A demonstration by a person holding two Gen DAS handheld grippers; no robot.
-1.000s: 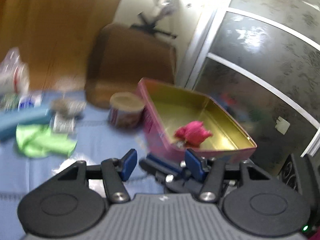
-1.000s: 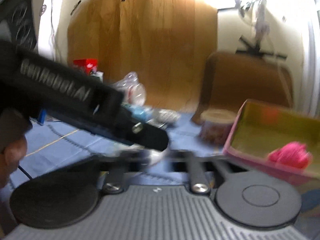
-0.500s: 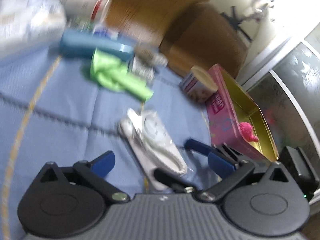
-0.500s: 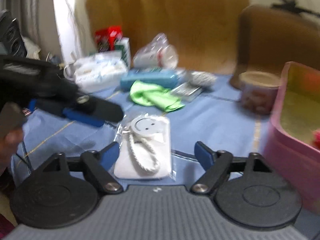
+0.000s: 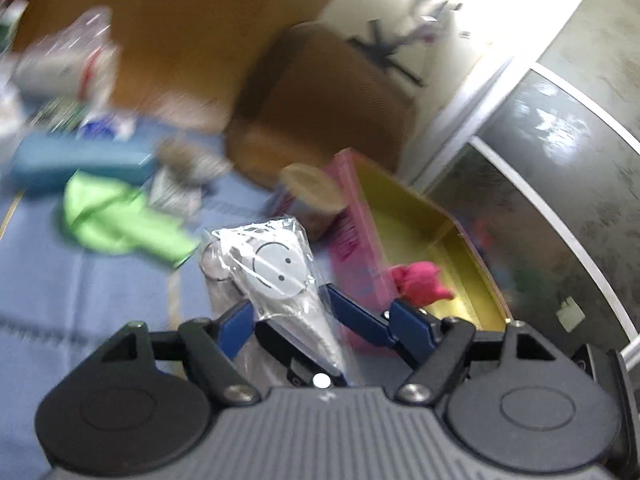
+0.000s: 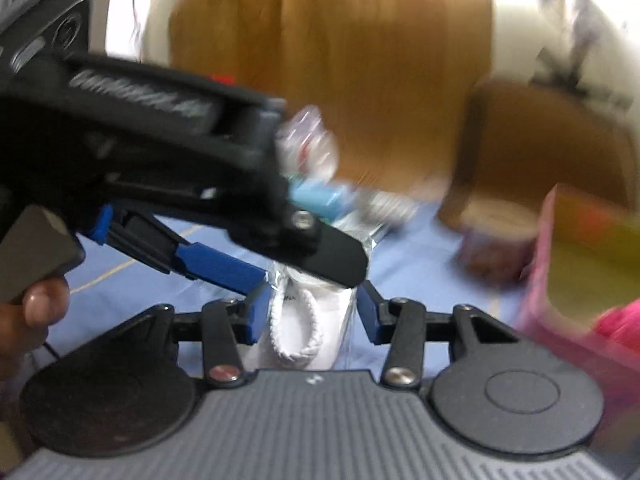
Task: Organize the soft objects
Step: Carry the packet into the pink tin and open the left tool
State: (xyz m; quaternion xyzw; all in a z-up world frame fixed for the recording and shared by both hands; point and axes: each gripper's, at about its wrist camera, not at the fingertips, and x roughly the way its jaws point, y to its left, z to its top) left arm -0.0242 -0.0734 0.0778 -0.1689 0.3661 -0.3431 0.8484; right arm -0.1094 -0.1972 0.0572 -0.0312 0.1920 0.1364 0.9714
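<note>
A white soft item with a smiley face, sealed in a clear plastic bag (image 5: 276, 276), stands lifted between the fingers of both grippers. My right gripper (image 6: 306, 314) has its blue pads against the bag's (image 6: 304, 328) two sides. My left gripper (image 5: 320, 320) has wide-set jaws, with the bag and the right gripper's fingers between them. A pink tin with a gold inside (image 5: 424, 232) holds a pink soft item (image 5: 418, 284). A green cloth (image 5: 116, 220) lies on the blue table cover.
A round paper tub (image 5: 312, 196) stands beside the tin. A blue case (image 5: 80, 160), a clear bottle (image 5: 68, 68) and small packets lie at the back left. A brown chair (image 5: 332, 104) stands behind the table. The left tool's body (image 6: 160, 140) crosses the right wrist view.
The bag lay flat on the cover half a second ago. It is now lifted upright between the right gripper's pads, whose jaws have narrowed. The left gripper has swung back toward the tin.
</note>
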